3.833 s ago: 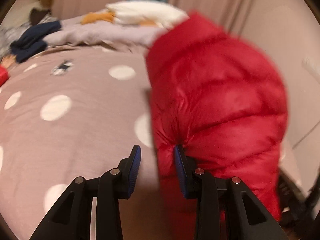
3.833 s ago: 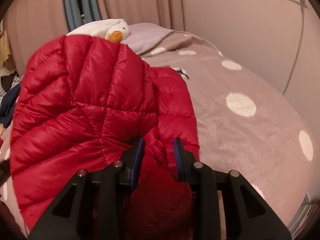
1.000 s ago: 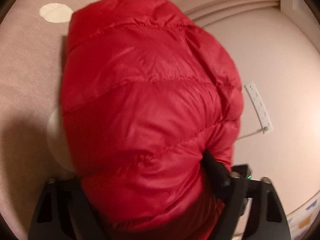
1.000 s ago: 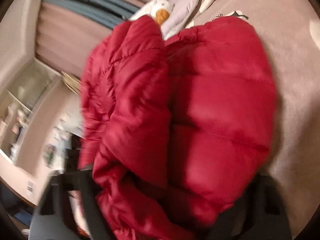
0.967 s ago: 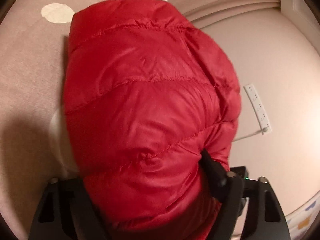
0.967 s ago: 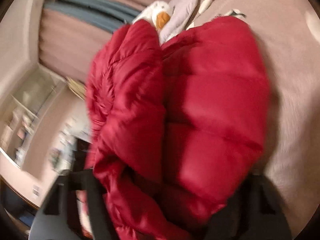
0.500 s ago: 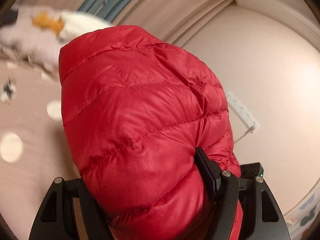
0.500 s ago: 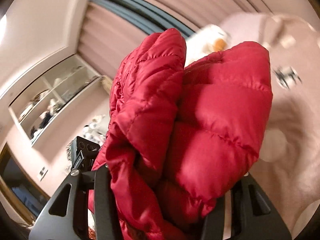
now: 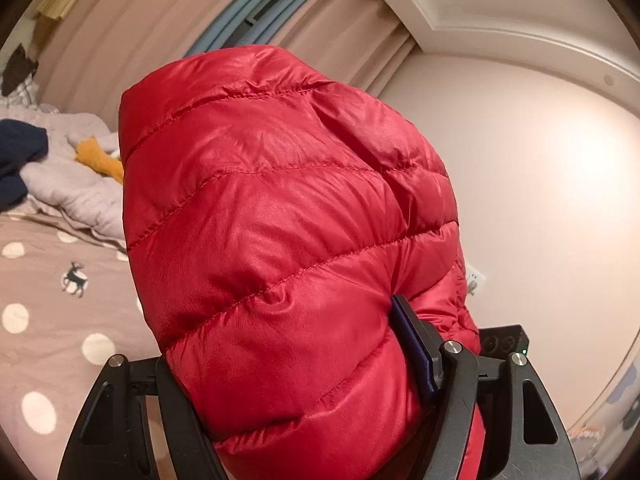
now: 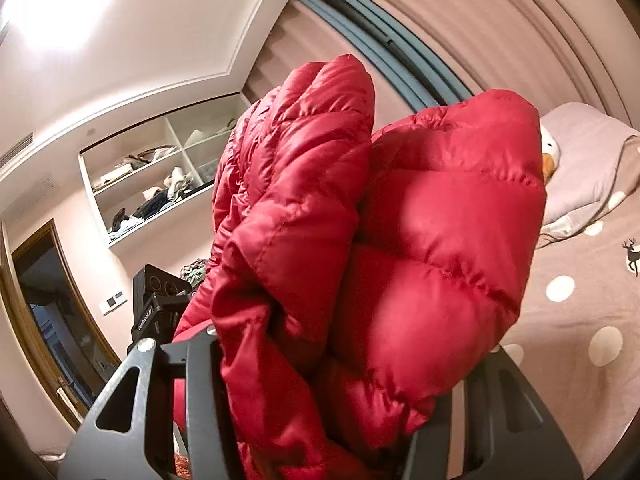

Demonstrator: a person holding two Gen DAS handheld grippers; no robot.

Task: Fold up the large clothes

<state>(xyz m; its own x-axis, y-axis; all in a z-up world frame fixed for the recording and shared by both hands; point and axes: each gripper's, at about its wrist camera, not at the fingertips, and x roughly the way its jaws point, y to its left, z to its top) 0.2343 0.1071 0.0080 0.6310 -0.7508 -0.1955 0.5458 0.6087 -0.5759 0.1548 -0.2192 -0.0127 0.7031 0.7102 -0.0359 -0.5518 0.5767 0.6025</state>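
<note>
Curtains (image 9: 132,40) back the spotted bedspread (image 9: 48,320); each claw, left (image 9: 296,380) and right (image 10: 320,400), grips the red jacket (image 9: 280,220).

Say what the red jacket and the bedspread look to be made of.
Jacket: glossy thin shell, likely nylon or polyester, over puffy fill; it shows sheen, stitched quilt lines and bulging panels. Bedspread: matte, soft, slightly fuzzy woven or brushed fabric, dotted print, no shine.
</note>
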